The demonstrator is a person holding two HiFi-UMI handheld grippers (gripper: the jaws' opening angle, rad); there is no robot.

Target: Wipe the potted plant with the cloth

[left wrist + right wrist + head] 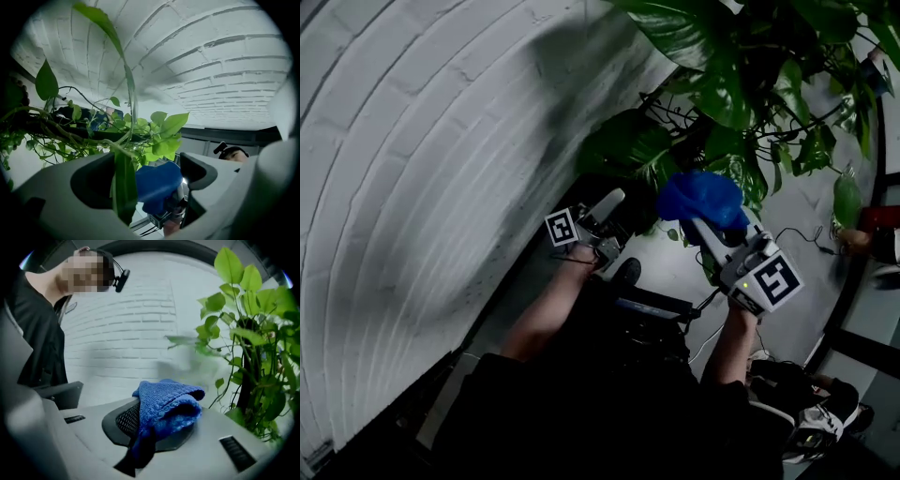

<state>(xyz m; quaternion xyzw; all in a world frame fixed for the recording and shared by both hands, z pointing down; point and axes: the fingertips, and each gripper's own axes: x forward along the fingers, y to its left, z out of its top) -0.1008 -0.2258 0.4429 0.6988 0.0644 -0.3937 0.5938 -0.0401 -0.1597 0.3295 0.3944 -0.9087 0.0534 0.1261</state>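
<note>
A white-painted brick wall (431,187) filled the left of the head view, its courses running in long curved lines; a soft grey shadow (558,66) lay across its upper part; the light was even and rather dim, with no hard edges; in the left gripper view a dark band (234,136) ran along the foot of the wall; the floor (787,202) was pale grey and smooth; a thin black cable (797,232) trailed over it; a dark curved strip (861,253) crossed the floor near the right edge; the right gripper view showed the same white brick behind.
</note>
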